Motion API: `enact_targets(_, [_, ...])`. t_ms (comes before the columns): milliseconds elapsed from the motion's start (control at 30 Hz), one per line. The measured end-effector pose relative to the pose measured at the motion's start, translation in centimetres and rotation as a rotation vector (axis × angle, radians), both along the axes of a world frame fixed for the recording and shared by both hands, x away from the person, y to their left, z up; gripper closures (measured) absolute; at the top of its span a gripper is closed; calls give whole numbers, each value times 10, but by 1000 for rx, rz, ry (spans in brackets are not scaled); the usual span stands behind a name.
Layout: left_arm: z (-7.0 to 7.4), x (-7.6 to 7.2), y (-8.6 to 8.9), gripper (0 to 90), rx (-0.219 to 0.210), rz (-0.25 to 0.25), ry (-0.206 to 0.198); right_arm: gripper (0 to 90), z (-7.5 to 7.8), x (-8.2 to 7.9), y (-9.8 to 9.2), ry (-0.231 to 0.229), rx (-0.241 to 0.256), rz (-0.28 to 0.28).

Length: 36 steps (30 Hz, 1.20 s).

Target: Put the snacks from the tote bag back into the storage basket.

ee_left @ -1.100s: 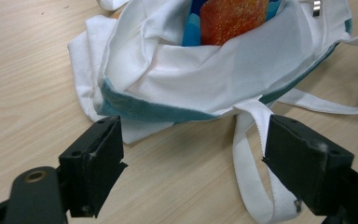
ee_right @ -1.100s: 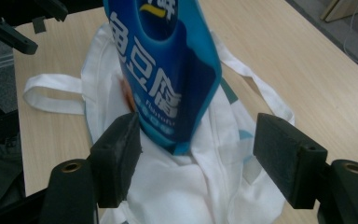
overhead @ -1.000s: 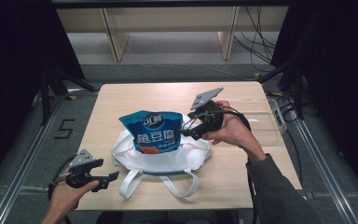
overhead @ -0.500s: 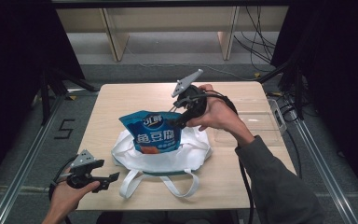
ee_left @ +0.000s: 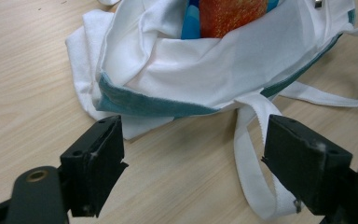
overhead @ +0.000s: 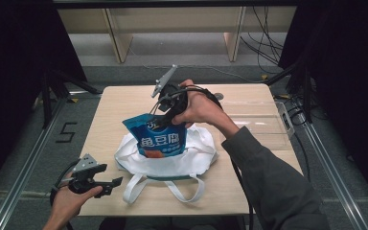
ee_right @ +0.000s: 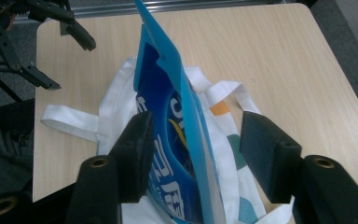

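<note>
While the blue snack pouch (overhead: 157, 137) stands with its lower part already sunk in the mouth of the white tote bag (overhead: 172, 162), the packing looks roughly half done: the pouch's printed upper half rises above the cloth rim and, by my judgement, it has yet to be pushed or laid down fully inside. Its long axis runs near upright, leaning a little, with the sealed top edge pointing up and toward the far side of the counter (overhead: 120, 103) and its printed face turned to the person. From the right gripper view the pouch (ee_right: 177, 135) shows edge-on, thin and flat, passing between the jaws.

Those jaws of the right gripper (overhead: 165, 112) stand clearly apart on either side of the pouch's top; one sits close against the film, the other off it, so no firm pinch is on. The left gripper (overhead: 100, 181) hovers at the near left corner of the counter, jaws wide and holding nothing, aimed at the bag's teal-trimmed hem (ee_left: 154, 105) and one loose strap (ee_left: 249, 163).
</note>
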State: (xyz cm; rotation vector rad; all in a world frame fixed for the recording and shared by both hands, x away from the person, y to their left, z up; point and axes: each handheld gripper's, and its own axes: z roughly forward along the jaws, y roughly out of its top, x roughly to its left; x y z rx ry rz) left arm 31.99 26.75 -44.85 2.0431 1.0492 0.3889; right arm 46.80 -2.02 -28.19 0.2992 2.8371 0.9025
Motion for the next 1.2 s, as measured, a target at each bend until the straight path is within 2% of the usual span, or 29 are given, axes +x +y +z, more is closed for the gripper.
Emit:
enact_targets(100, [0,0,0,194,5,-3,5,534,-3,5,5,-9,-19,29])
enact_targets(167, [0,0,0,194,-1,3,2,562,-4,6,8,11,-37,35])
enact_targets(267, [1,0,0,194,14,-2,8,584,-7,9,12,17,-63,24])
enact_targets(300, [-1,0,-1,194,5,1,-5,601,-7,8,12,30,-76,7])
enact_targets(333, [0,0,0,194,5,-2,2,621,-8,9,13,38,-79,13])
enact_targets(400, [0,0,0,194,10,-5,6,642,-10,11,15,26,-82,32])
enact_targets(600, [1,0,0,194,10,-4,9,708,-12,13,19,28,-112,32])
enact_targets(633, [-1,0,-1,194,7,-1,-2,724,-12,13,20,30,-121,35])
enact_targets(667, [0,0,0,194,12,-5,7,728,-12,12,20,48,-136,22])
enact_targets(700, [0,0,-1,194,8,1,1,728,-13,14,21,28,-129,45])
enact_targets(733, [0,0,0,194,8,-3,4,734,-13,13,22,34,-152,23])
enact_targets(767, [0,0,0,194,13,-3,4,752,-14,16,22,12,-158,54])
enact_targets(800, [0,0,-1,194,12,-5,2,770,-14,14,22,29,-171,27])
enact_targets(833, [0,0,0,194,17,-8,11,796,-15,15,23,20,-168,39])
enact_targets(867, [0,0,0,194,15,-4,10,814,-16,18,23,5,-160,83])
enact_targets(933, [-1,0,-1,194,5,1,-3,838,-16,17,24,12,-175,79])
enact_targets(967, [0,0,0,194,17,-9,11,847,-16,17,24,12,-177,91])
enact_targets(1033, [-1,0,-2,194,4,4,-2,865,-16,17,25,2,-190,103])
enact_targets(1067, [-1,0,-1,194,14,-5,-1,877,-16,16,26,5,-196,98])
enact_targets(1100, [-2,0,-3,194,-9,9,-4,888,-16,18,27,-8,-192,134])
enact_targets(1133, [-2,0,-3,194,-7,8,-4,893,-16,18,27,-7,-200,132])
enact_targets(1167, [-2,0,-3,194,-5,6,-3,897,-15,16,27,12,-214,115])
enact_targets(1200, [-1,0,-1,194,19,-7,0,900,-15,17,26,15,-217,121])
